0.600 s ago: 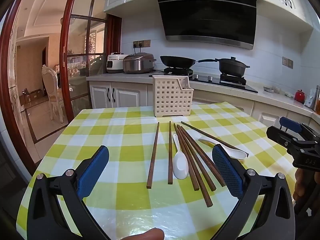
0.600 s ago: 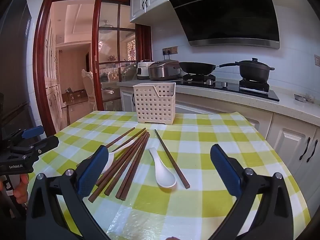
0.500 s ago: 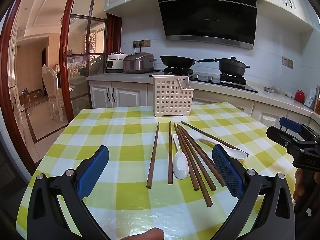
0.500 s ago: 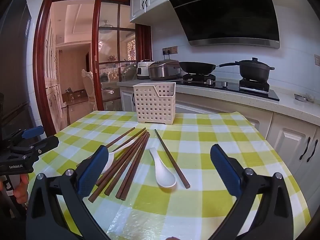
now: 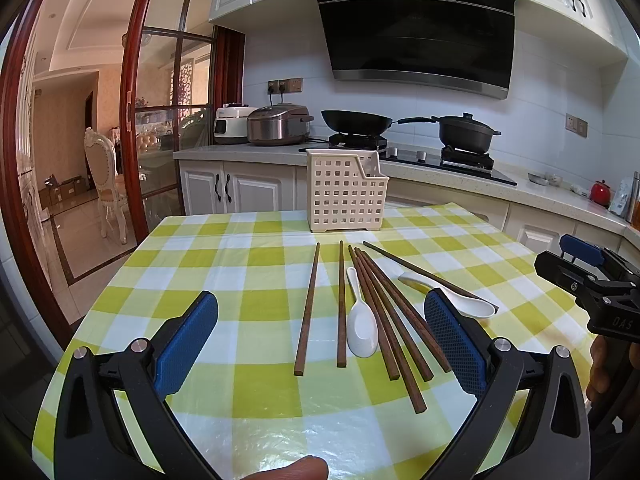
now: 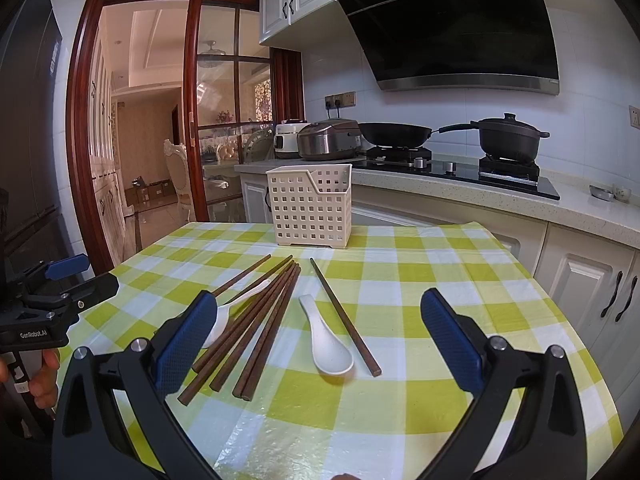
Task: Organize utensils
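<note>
My left gripper (image 5: 320,340) and right gripper (image 6: 316,338): fingers spread wide, holding nothing. Chopsticks (image 5: 376,312) and two white spoons (image 5: 362,326) lie flat on the checked desk (image 5: 200,276), long axes running toward the slotted basket (image 5: 346,194). Right view alone reads "GenRobot.AI"; left view alone shows "DAS".

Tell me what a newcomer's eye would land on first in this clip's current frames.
Probably the scatter of dark wooden chopsticks and two white spoons, one among the sticks and one further right, lying loose on the yellow checked tablecloth. Behind them, at the table's far edge, stands a cream perforated utensil holder, seemingly empty. Both the left gripper and right gripper are open above the cloth, holding nothing.
</note>
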